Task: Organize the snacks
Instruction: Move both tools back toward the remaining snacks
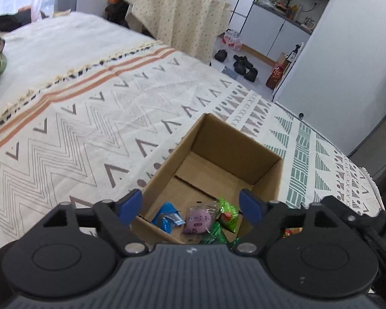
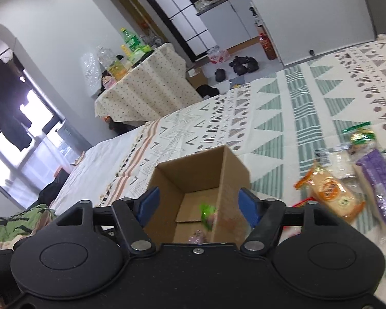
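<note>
Both grippers tilt down over cardboard box (image 1: 218, 164) on patterned bedspread (image 1: 77, 128). Left gripper (image 1: 190, 206) and right gripper (image 2: 198, 203): jaws apart, empty. Crinkly wrapped snacks (image 1: 198, 219) at box's near corner; more packets (image 2: 332, 190) by bedspread's right edge.

surface: patterned bedspread (image 1: 90, 128); on it: open cardboard box (image 1: 267, 180); loose snack packets (image 2: 332, 193) beside box

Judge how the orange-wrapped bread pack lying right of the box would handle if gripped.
The bread pack looks soft inside a loose clear wrapper, so it would probably squash and feel light. The glossy film may slip between pads. It lies flat on the patterned blanket, so rolling seems unlikely.
</note>
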Tool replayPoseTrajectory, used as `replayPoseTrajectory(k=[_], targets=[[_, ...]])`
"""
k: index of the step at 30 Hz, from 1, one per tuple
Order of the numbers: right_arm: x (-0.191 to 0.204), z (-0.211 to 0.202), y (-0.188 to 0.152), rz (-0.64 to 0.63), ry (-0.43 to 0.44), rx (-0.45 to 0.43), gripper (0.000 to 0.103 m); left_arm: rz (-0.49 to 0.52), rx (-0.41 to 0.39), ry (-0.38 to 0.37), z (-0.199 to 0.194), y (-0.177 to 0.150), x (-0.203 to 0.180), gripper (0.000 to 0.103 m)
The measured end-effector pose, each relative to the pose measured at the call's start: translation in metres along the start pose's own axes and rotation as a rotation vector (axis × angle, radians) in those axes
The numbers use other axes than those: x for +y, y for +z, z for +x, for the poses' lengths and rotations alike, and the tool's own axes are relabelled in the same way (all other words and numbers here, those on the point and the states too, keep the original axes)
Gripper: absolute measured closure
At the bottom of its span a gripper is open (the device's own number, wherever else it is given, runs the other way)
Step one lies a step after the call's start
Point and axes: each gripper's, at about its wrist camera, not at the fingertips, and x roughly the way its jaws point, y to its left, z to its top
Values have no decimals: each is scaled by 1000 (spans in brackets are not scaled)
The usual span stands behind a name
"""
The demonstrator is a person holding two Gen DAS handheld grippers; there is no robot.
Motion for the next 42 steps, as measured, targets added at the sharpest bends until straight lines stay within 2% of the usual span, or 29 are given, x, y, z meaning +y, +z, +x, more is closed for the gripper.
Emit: replayPoseTrajectory(k=[1, 3, 5, 8, 13, 16, 33, 42], targets=[[-2, -3, 1, 8, -13, 4, 19, 3, -5, 1, -2, -1, -3, 15], [-7, -13, 2, 22, -21, -10, 14, 5, -8, -6, -6, -4, -10, 13], [-12, -21, 3, 25, -25, -15, 12, 12, -9, -2, -9, -7, -16, 9], [-18, -35, 5, 25, -22, -33, 8, 38, -24, 53, -14, -15, -28, 7], [-28, -53, 8, 40, -18, -40, 4, 46, -13, 43, -23, -26, -43, 6], [-33, -62, 10, 40, -23, -44, 0, 60, -24, 57, -30, -31, -53, 0], [-86, -109, 15, 99, -69, -58, 0, 98, -24, 5, -50, -60, -101, 0], [-120, -146, 26, 123, -88, -121, 0, 107, -25, -31, -47, -69, -121, 0]])
